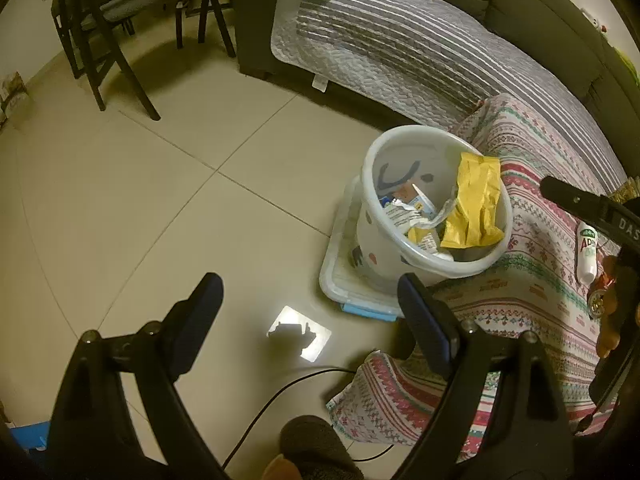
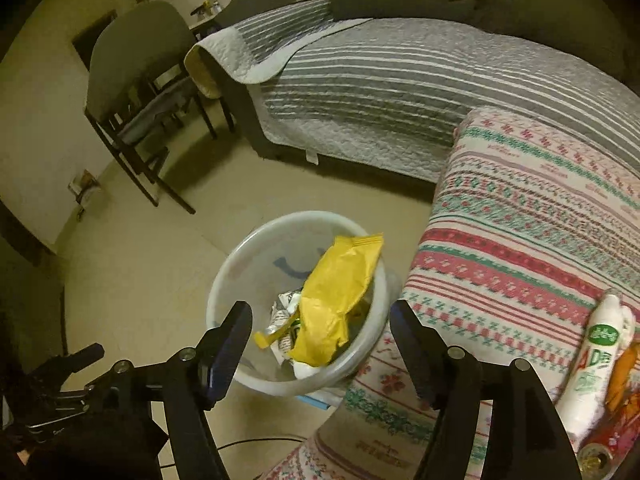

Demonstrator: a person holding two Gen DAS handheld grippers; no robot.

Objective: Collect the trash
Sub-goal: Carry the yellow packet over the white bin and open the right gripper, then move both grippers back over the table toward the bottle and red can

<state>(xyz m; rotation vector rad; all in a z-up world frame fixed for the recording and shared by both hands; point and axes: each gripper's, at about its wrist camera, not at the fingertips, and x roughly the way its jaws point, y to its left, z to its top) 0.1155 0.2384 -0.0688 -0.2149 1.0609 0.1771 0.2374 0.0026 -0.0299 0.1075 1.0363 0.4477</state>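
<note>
A white bin [image 1: 416,130] stands on the floor against a patterned cloth, holding crumpled wrappers. A large yellow wrapper [image 1: 476,204] leans inside it, its top above the rim. My left gripper [image 1: 308,284] is open over bare floor, just left of the bin, nothing between its fingers. My right gripper [image 2: 320,310] is open above the bin [image 2: 240,256]. The yellow wrapper [image 2: 336,296] lies below and between its fingers, and neither pad touches it. A white bottle [image 2: 596,356] lies on the cloth at the right, beside an orange and red item [image 2: 624,376].
A clear lid with a blue edge [image 1: 340,280] lies under the bin. The patterned cloth [image 2: 520,220] covers a low surface right of the bin. Behind are a sofa with a grey striped quilt [image 1: 400,48] and dark chairs [image 1: 104,20]. A black cable [image 1: 280,392] runs across the tiles.
</note>
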